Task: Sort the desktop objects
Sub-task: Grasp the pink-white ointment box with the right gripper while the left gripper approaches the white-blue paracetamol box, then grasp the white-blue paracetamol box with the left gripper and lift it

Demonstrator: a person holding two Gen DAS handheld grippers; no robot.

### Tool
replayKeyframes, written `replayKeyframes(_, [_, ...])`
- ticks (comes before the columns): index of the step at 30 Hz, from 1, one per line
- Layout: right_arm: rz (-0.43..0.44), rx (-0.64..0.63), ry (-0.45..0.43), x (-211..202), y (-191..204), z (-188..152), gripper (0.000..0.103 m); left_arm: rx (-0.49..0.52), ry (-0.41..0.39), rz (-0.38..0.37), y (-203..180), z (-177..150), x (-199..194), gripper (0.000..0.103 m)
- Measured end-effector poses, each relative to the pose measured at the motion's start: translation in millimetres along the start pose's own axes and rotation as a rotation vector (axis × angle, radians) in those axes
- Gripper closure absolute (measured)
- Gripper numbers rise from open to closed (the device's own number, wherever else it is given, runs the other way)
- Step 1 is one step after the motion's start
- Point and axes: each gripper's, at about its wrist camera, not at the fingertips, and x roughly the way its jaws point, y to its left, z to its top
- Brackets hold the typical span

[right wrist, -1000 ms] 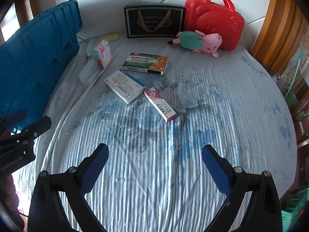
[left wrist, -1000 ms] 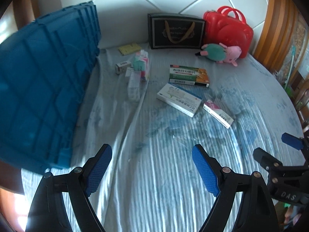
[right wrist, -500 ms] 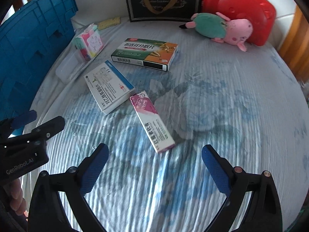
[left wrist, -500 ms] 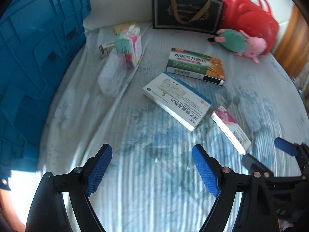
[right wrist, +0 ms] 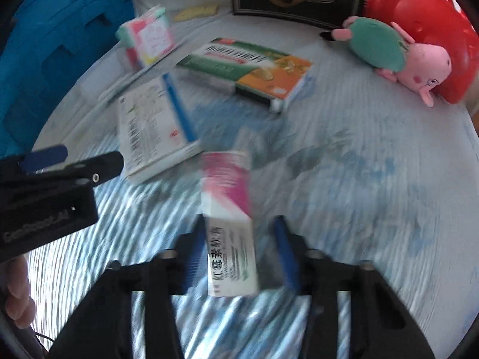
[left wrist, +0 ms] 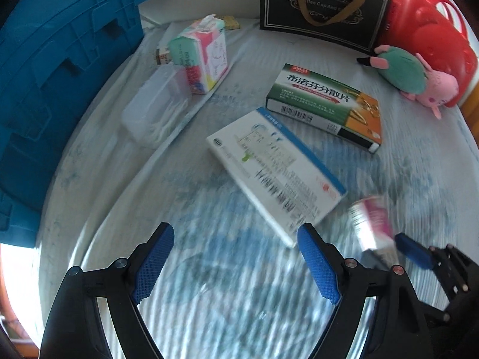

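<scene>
Right tongs (right wrist: 239,251): jaws have just been closing around the pink-and-white medicine box (right wrist: 229,224), which lies on the bed sheet (right wrist: 359,179); left pad at its side, a gap on the right, blur prevents confirming contact. Left tongs (left wrist: 236,260): wide open, empty, above the sheet near the white-and-blue medicine box (left wrist: 275,167). Green-and-orange medicine box (left wrist: 324,103) lies just beyond it.
</scene>
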Motion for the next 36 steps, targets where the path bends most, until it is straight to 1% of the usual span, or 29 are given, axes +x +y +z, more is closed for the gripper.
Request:
replayKeyframes(4, [-0.003,0.006,-0.007,3.2,-19.7,10.1,0.071,-0.025,0.011,-0.001,-16.6,18.1,14.2,0.017])
replayKeyframes(7, [0.010,0.000,-0.016,5.7,-30.0,16.5,0.071,-0.069,0.018,-0.007,-25.8,30.7,25.2,0.017])
replayKeyframes(11, [0.034,-0.015,-0.025,9.8,-39.1,25.2,0.071,-0.092,0.014,0.068,-33.5,42.1,38.5,0.016])
replayKeyframes(12, [0.041,-0.016,-0.030,10.1,-40.5,25.9,0.071,-0.102,0.016,0.072,-32.7,41.6,42.4,0.014])
replayKeyframes(13, [0.046,-0.017,-0.035,10.4,-41.0,26.2,0.071,-0.115,0.017,0.072,-31.4,40.7,46.3,0.010])
replayKeyframes(15, [0.047,-0.020,-0.041,11.8,-40.5,27.9,0.071,-0.140,0.018,0.058,-27.6,38.4,51.5,0.009])
replayKeyframes(17, [0.045,-0.025,-0.046,12.3,-40.0,28.6,0.071,-0.151,0.011,0.029,-22.7,34.6,51.7,0.011])
replayKeyframes(20, [0.042,-0.025,-0.047,11.7,-39.3,27.5,0.071,-0.116,-0.010,0.013,-21.7,22.6,45.0,0.020])
replayKeyframes(24, [0.034,-0.014,-0.053,9.3,-37.6,22.4,0.070,-0.083,-0.029,0.000,-19.1,0.5,36.6,0.022])
replayKeyframes(25, [0.035,-0.010,-0.055,8.7,-37.3,21.0,0.069,-0.077,-0.035,-0.002,-19.0,-3.8,35.3,0.022])
replayKeyframes(28, [0.055,0.002,-0.057,8.2,-35.7,19.0,0.052,-0.067,-0.050,-0.006,-17.7,-11.4,33.4,0.022])
replayKeyframes(33, [0.042,0.012,-0.063,6.9,-35.0,15.3,0.048,-0.052,-0.064,-0.014,-15.6,-12.0,33.9,0.020])
replayKeyframes(34, [0.036,0.016,-0.061,6.8,-35.8,14.2,0.044,-0.049,-0.067,-0.015,-16.5,-12.1,32.5,0.020])
replayKeyframes(35, [0.030,0.020,-0.060,6.6,-36.6,13.1,0.037,-0.046,-0.070,-0.016,-17.8,-12.4,30.8,0.020])
replayKeyframes(36, [0.023,0.024,-0.059,6.4,-37.3,12.0,0.035,-0.043,-0.073,-0.017,-18.1,-14.0,29.5,0.020])
